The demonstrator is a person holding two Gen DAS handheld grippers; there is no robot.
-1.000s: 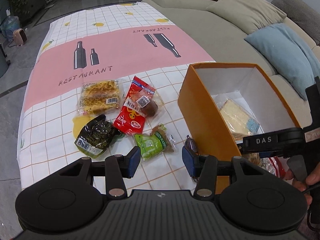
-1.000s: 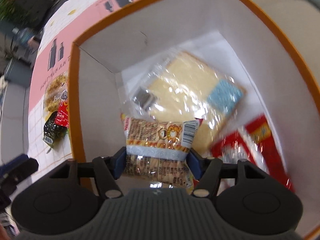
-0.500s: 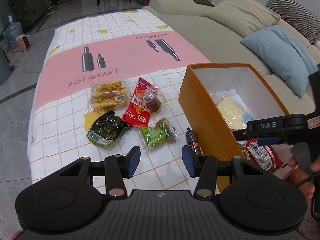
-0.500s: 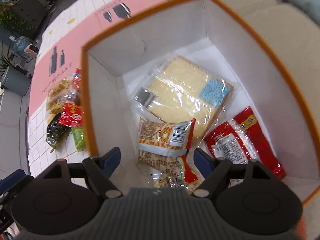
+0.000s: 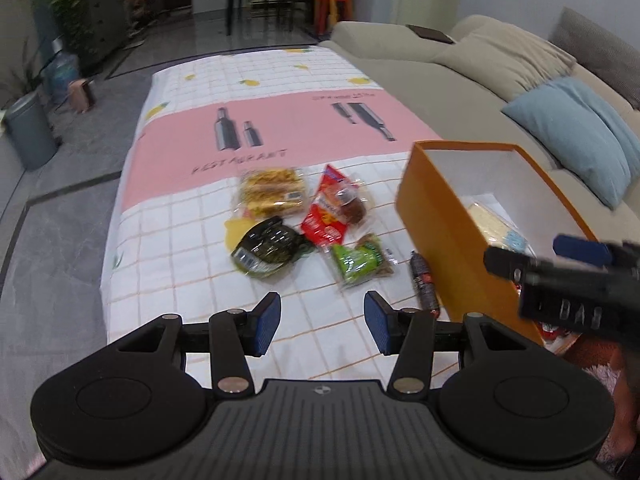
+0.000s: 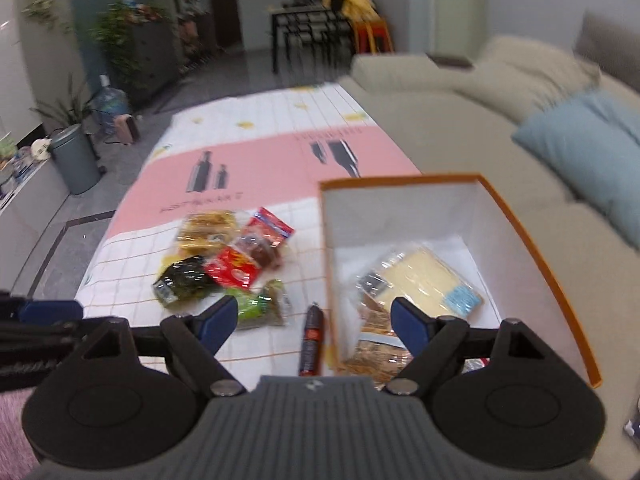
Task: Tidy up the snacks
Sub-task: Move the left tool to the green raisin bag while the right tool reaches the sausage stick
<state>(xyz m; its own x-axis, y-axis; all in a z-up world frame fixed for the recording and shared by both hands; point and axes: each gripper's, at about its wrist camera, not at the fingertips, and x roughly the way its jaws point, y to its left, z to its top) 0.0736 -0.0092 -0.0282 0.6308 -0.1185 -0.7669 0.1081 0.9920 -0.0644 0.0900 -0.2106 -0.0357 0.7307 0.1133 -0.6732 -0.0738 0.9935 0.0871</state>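
Observation:
The orange box (image 5: 440, 232) stands at the right of the tablecloth. Inside it lie a pale cracker packet (image 6: 420, 276) and a printed biscuit packet (image 6: 376, 344). Left of the box are loose snacks: a yellow packet (image 5: 272, 196), a red packet (image 5: 328, 220), a dark green packet (image 5: 268, 252), a light green packet (image 5: 356, 260) and a dark sausage stick (image 5: 424, 280) against the box wall. My left gripper (image 5: 320, 320) hovers open and empty short of the snacks. My right gripper (image 6: 314, 320) is above the box's near corner, its jaws opening with nothing held.
The checked and pink tablecloth (image 5: 280, 136) covers a low table with grey floor along its left edge. A beige sofa (image 5: 460, 80) with a blue cushion (image 5: 572, 136) runs along the right, close behind the box. A grey bin (image 6: 76, 160) stands far left.
The right gripper let go of the biscuit packet, which now lies in the box, then rose and drew back out of the box. The left gripper pulled back from the snacks.

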